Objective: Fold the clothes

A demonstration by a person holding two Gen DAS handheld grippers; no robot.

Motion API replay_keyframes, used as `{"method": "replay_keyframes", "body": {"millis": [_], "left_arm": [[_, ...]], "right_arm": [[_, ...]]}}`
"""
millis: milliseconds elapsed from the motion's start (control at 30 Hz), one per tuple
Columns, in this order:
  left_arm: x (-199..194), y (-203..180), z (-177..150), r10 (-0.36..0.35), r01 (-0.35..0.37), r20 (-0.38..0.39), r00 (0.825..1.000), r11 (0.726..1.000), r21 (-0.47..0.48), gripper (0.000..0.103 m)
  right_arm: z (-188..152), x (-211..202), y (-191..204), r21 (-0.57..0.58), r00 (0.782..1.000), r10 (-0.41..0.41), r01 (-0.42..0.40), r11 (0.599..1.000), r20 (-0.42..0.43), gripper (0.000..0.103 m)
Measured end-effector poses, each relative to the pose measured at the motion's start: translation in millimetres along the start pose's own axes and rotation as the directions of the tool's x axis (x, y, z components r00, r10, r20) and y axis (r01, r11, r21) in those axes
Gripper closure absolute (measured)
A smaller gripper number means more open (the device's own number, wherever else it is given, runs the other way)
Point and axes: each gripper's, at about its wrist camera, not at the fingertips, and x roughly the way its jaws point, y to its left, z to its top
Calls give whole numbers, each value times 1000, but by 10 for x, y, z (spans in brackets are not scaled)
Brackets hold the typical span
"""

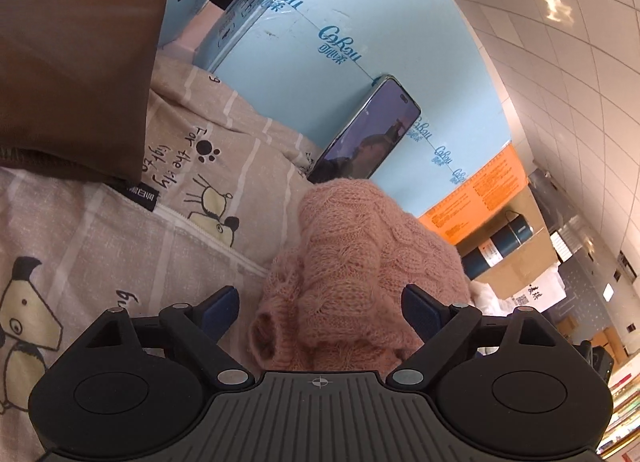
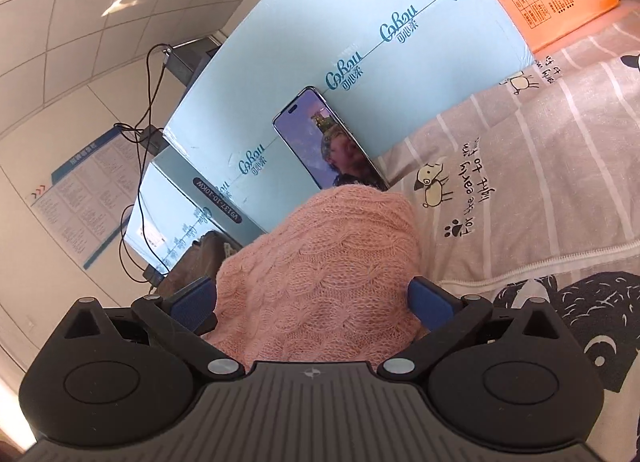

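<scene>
Spreading under everything, a beige cartoon-dog bedsheet (image 1: 100,229) with white stripes and printed lettering. Rising behind it, light blue cartons (image 1: 320,1) printed with a repeated logo. Lying folded at the far left in the left wrist view, a brown garment (image 1: 72,61). Bunched in a rounded heap on the sheet, a pink cable-knit sweater (image 1: 352,262), directly ahead of both grippers, one ribbed cuff hanging toward the left camera. Spread wide either side of the knit, left gripper (image 1: 320,312) released, blue pads apart. Likewise spread and released, right gripper (image 2: 312,302), sweater filling the gap between the fingers. Propped against the blue carton just behind the sweater, a smartphone (image 1: 364,133), screen lit.
</scene>
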Motion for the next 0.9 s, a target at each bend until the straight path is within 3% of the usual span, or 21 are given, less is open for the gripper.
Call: {"method": "replay_keyframes", "body": {"millis": [233, 333, 433, 467, 533, 567, 600, 700, 900], "left_arm": [[101, -114, -132, -59, 57, 26, 998, 996, 64, 8], [157, -182, -186, -84, 81, 20, 996, 990, 113, 9], [189, -234, -234, -124, 124, -9, 992, 980, 158, 10], [196, -245, -245, -133, 133, -14, 991, 977, 169, 11], [215, -253, -259, -130, 131, -21, 991, 975, 180, 33], [221, -249, -266, -135, 137, -24, 991, 974, 180, 49], [227, -246, -273, -141, 144, -27, 990, 973, 179, 55], [170, -321, -312, -144, 139, 4, 990, 964, 226, 61], [18, -573, -391, -209, 185, 57, 976, 941, 282, 62]], "right_arm": [[-118, 242, 33, -57, 992, -96, 92, 994, -76, 2], [-178, 264, 129, -124, 991, -123, 116, 985, -49, 4], [-220, 226, 216, -179, 991, -137, 134, 975, -4, 20], [-218, 205, 215, -176, 992, -129, 128, 976, 6, 27], [-204, 158, 195, -157, 993, -112, 114, 981, 26, 41], [-191, 138, 183, -146, 994, -105, 109, 983, 35, 47], [-184, 126, 180, -141, 994, -100, 105, 984, 40, 54], [-172, 87, 194, -138, 995, -84, 91, 986, 55, 63], [-132, -185, 323, -137, 991, -23, 41, 990, 130, 69]]}}
